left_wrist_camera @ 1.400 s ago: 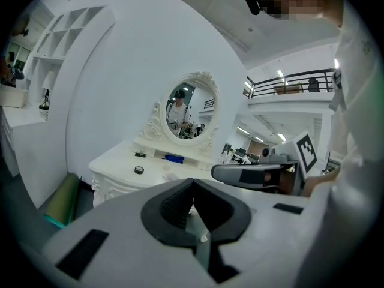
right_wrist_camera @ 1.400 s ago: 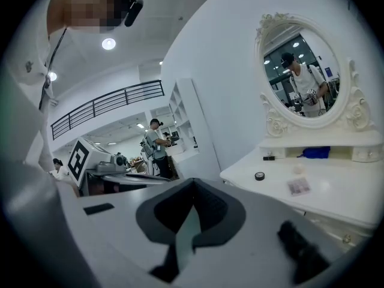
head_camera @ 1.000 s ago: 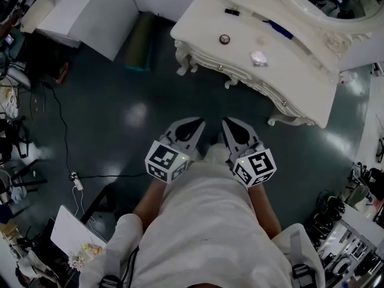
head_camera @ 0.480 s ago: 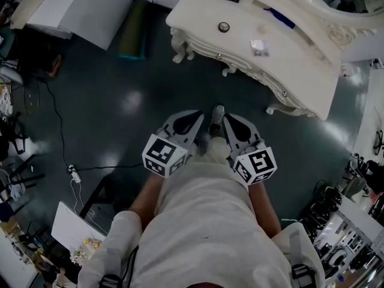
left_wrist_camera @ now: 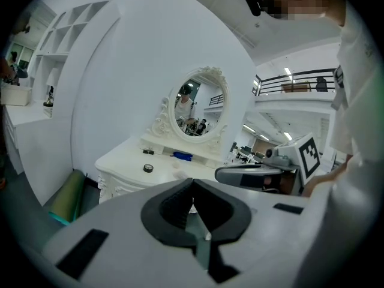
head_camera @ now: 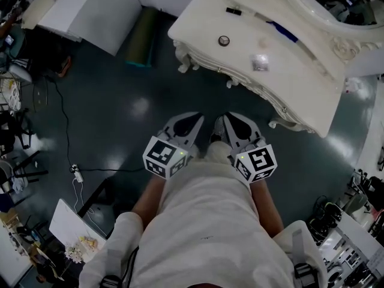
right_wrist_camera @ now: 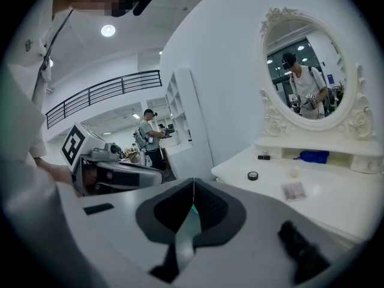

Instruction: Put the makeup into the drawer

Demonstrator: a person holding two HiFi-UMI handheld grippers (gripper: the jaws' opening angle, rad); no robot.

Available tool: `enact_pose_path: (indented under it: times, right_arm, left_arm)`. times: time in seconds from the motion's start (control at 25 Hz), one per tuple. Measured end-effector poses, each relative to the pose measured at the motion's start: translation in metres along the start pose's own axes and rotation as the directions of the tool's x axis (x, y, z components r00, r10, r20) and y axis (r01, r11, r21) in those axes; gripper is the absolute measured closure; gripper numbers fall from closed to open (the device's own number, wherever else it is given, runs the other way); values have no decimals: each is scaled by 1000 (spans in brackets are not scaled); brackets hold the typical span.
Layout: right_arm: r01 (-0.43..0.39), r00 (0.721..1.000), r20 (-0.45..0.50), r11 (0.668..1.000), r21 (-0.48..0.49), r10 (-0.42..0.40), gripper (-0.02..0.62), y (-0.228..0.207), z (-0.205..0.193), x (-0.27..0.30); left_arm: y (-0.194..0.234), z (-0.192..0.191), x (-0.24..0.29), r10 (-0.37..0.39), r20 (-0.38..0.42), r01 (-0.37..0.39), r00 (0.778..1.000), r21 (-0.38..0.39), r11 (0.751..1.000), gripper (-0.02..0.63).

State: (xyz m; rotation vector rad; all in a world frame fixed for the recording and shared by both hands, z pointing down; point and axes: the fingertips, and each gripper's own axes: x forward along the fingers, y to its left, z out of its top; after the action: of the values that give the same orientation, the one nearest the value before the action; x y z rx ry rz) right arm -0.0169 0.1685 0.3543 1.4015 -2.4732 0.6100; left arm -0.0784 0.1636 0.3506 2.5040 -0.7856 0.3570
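Nothing is grabbed yet. Both tongs are pressed fully together with nothing between the pads: left gripper (head_camera: 188, 125) and right gripper (head_camera: 234, 127) sit side by side in front of the person's body, well apart from the dressing table (head_camera: 300, 86).

All the makeup is on the tabletop:
- a little round compact (head_camera: 224, 40) near the front edge, toward the left end
- a small shiny flat packet (head_camera: 259, 63) near the front edge, about mid-table
- a pale little blob (head_camera: 263, 41) between those two and further back; too small to tell what it is
- a blue tube-ish thing (head_camera: 282, 30) along the back edge under the mirror (right_wrist_camera: 306, 83)
- a short black item (head_camera: 233, 11) at the back left corner

The drawer looks closed to me. I only see small knobs, like this knob (head_camera: 219, 66), along the carved front edge, so one of those probably needs pulling first.

My guesses on handling: everything here looks small and light, so weight won't matter but slipping might. The compact is likely hard and slick, so I'd pinch it across its rim. The packet lies flat and thin, so it may need nudging to the front edge to get a jaw under it. The blue one could roll, so I'd take it mid-length.
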Motion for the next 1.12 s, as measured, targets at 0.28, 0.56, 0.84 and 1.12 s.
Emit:
enact_pose_path:
  times: [0.28,0.56,0.84,1.12]
  right_arm:
    - [-64,998,-23,998,-25,64,581,-42,9,4]
    - [-132,990,-59,991,-36,130,581,-80,4,13]
    - [-184,980,-94,982,-53,178,581,-100,-4,27]
    - [-171,979,-121,985,-34,166,581,-111,-15,50]
  left_arm:
    - [-15,11,47,26,-8,-26,1000,-12,1000,595]
    - [-15,12,87,75,-18,-76,997,-43,996,595]
    - [-5,6,110,116,-43,-119,992,-69,991,595]
    - [20,-2,120,128,-57,-133,990,-94,987,595]
